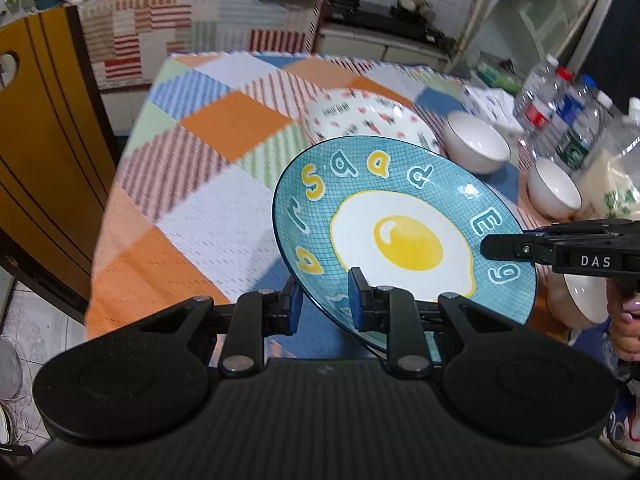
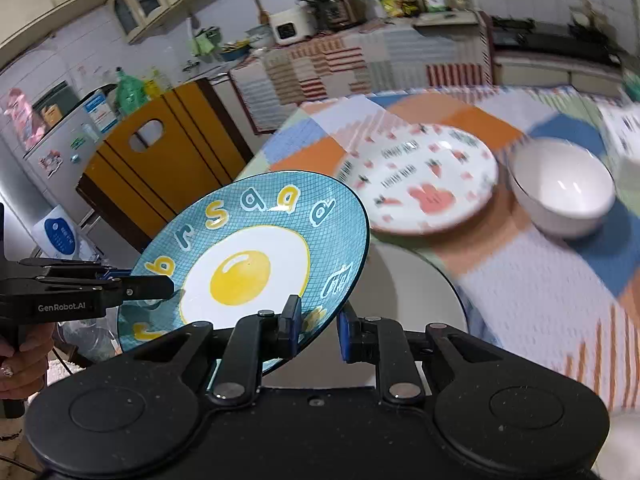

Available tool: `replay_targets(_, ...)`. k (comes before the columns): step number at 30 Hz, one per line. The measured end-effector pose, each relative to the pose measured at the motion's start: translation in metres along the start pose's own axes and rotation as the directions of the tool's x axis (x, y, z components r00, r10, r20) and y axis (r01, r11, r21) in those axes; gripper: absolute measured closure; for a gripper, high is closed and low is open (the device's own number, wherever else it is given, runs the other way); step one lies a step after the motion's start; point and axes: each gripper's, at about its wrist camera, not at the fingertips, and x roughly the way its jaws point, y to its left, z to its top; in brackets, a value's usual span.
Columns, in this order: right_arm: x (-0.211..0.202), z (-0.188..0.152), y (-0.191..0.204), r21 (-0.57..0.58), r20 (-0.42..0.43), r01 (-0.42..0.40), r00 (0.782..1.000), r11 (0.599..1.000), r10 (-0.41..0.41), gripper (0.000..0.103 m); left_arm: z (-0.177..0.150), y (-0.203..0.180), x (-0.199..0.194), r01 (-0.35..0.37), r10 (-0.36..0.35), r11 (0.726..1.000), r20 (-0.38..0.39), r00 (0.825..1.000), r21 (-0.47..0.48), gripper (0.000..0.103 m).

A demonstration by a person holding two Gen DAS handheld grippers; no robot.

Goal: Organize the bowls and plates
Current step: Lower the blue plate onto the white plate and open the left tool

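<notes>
A blue plate with a fried-egg picture (image 1: 404,236) is held tilted in the air above the table by both grippers; it also shows in the right wrist view (image 2: 248,264). My left gripper (image 1: 325,306) is shut on its near rim. My right gripper (image 2: 318,330) is shut on the opposite rim and shows from the side in the left wrist view (image 1: 496,246). A white plate with pink rabbit prints (image 2: 420,184) lies flat on the table beyond. White bowls (image 1: 476,146) (image 1: 554,190) stand to its right.
The table has a patchwork checked cloth (image 1: 208,160). Water bottles (image 1: 560,112) stand at the far right edge. A yellow chair (image 1: 44,128) is at the table's left. A further white bowl (image 1: 584,300) sits under the right gripper.
</notes>
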Motion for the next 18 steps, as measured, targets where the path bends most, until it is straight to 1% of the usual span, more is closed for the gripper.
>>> replay_targets(5,-0.004,-0.018,-0.016,0.049,-0.017,0.013,1.000,0.999,-0.012,0.080,-0.009,-0.018,0.013,-0.016,0.016,1.000,-0.025,1.000,0.027,0.081)
replay_targets(9,-0.004,-0.028,-0.026,0.074,-0.035,0.030,0.999,0.997,-0.028,0.079,-0.012,-0.022,0.025,-0.003,0.004,1.000,-0.060,0.998,0.022,0.081)
replay_targets(12,-0.002,-0.033,-0.031,0.077,-0.054,0.049,0.998,0.996,-0.044,0.079,-0.014,-0.024,0.033,0.000,0.002,1.000,-0.090,0.996,0.018,0.080)
replay_targets(18,0.004,-0.033,-0.035,0.081,-0.089,0.071,0.994,0.994,-0.064,0.079,-0.013,-0.026,0.042,0.006,-0.005,1.000,-0.123,0.992,0.010,0.080)
